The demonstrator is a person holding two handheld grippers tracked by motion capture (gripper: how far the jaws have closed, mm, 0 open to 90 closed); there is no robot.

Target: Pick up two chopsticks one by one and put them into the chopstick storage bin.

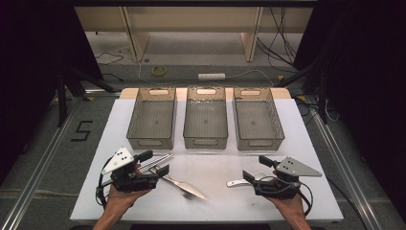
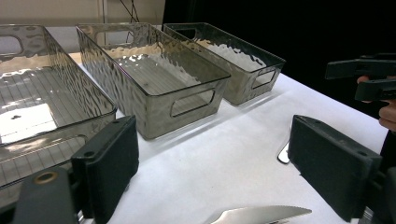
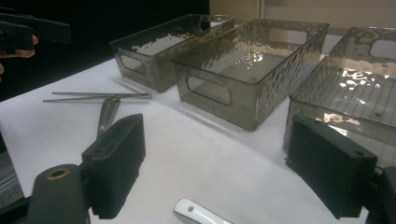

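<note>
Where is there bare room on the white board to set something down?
Bare: the middle strip between the knife and the white spoon, below the middle bin; also the board's right edge. Crowded: near left, with chopsticks, fork and knife.

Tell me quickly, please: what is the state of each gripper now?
Left gripper: open, holding nothing, above the knife.
Right gripper: open, holding nothing, beside the white spoon.
</note>
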